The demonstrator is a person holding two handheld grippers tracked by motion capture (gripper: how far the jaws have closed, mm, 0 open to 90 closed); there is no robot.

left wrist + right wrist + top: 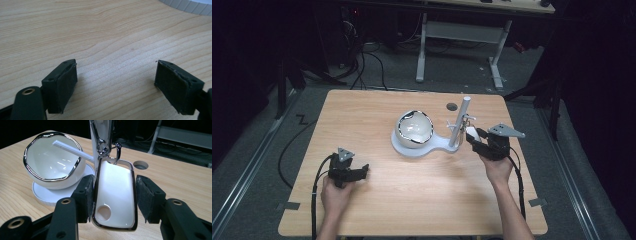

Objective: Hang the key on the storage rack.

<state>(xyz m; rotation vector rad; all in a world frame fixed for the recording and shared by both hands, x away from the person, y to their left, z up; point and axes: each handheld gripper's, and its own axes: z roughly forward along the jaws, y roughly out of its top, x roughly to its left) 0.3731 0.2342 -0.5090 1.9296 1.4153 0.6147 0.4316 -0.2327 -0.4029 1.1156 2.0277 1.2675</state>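
A white key fob (pixel 115 190) with a chrome rim hangs by its ring (pixel 118 151) from the white post (pixel 98 137) of a stand. My right gripper (pixel 113 197) is shut on the fob, one black pad on each long edge. In the high view this gripper (pixel 474 137) sits just right of the post (pixel 460 120), with the fob (pixel 472 133) at its tips. A white chrome-rimmed bowl (pixel 413 128) rests tilted on the stand's round base (pixel 432 146). My left gripper (pixel 364 170) lies low over the table's front left, open, with bare wood between its pads (pixel 62 85).
A round cable hole (pixel 452 106) lies in the tabletop behind the post. The wooden table (pixel 422 200) has bare room along its front and left. The stand's ribbed base edge (pixel 185 5) shows far ahead of the left gripper. Another table's legs stand on the floor beyond.
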